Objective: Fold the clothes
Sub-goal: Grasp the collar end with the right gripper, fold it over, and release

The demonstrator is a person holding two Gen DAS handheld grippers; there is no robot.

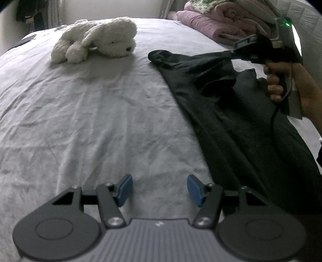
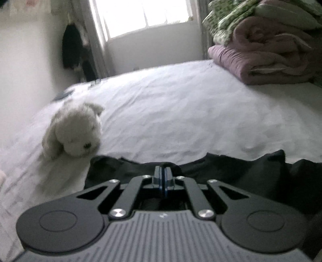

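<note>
A dark garment lies lengthwise along the right side of a bed covered by a wrinkled pale sheet; its far end is bunched into a rounded fold, and 1 strip of the cloth is lifted clear of the sheet and stretched toward the right gripper. In the left wrist view the jaws of that gripper are pressed together on this raised strip, and a hand grasps the gripper's handle just above the garment. In the right wrist view the same gripper shows its 2 blue pads closed flat against each other, with the dark fabric spread directly ahead of and beneath the fingers.

The left gripper hovers over bare sheet just beside the garment's near left edge; its 2 blue pads stand spread apart with nothing between them.

A white plush toy lies on its side on the far part of the bed, well apart from the garment. Folded pink blankets are stacked at the far right corner, with green-patterned bedding on top. A bright window stands beyond the bed.
</note>
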